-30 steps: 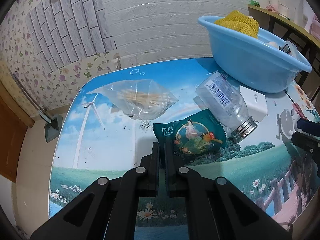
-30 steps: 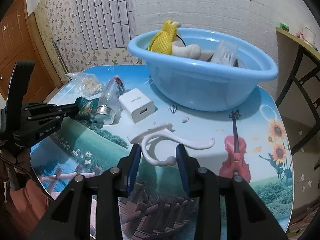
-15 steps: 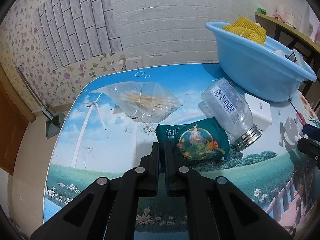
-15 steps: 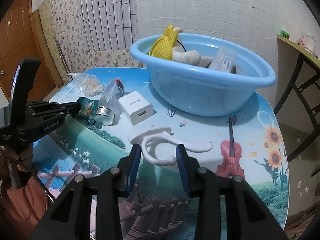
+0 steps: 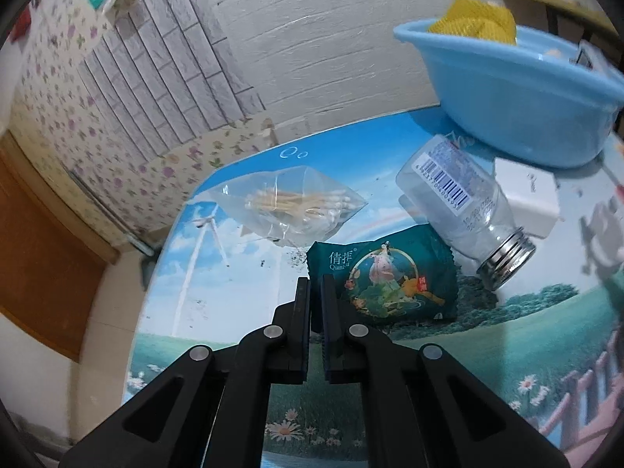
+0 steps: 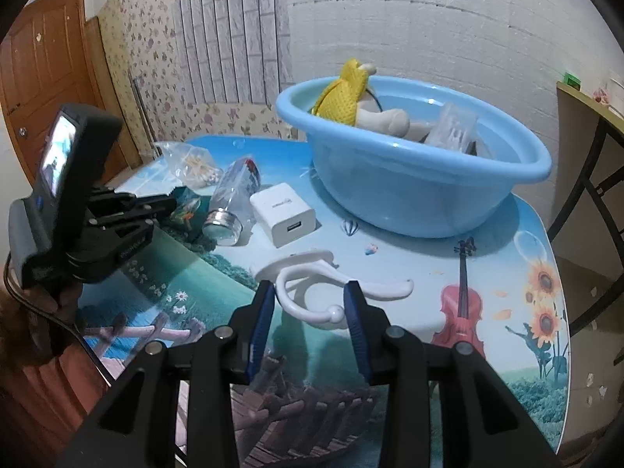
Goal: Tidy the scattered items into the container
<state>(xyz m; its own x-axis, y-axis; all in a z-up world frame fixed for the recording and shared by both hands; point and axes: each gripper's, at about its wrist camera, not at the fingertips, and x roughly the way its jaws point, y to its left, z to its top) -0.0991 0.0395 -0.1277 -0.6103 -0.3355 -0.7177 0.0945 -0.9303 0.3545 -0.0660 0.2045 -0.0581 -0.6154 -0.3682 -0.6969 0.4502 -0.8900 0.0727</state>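
On the picture-printed tabletop (image 6: pixel 507 351), the scattered things lie in a loose row in front of a blue basin (image 6: pixel 409 195), which stands at the far side near the white wall. Inside the basin sit a yellow mesh pouch (image 6: pixel 343 93), a beige soft toy (image 6: pixel 386 119) and a clear plastic pack (image 6: pixel 454 128). Left of the basin, a white charger block (image 6: pixel 282 218) rests just beside a clear bottle (image 5: pixel 464 202) that lies on its side with its metal cap toward the camera. Next to the bottle lies a teal snack packet (image 5: pixel 386 277), and beyond it a clear bag of cotton swabs (image 5: pixel 288 206).

The left tongs (image 5: pixel 315 288) are pressed together and pinch the near left corner of the snack packet, whose edge sits between the tips. The right tongs (image 6: pixel 310 300) stand partly spread around the curl of a white plastic hook (image 6: pixel 331 284) that lies on the tabletop; the curl lies between the blue pads (image 6: pixel 262 323), and whether they press on it cannot be told.
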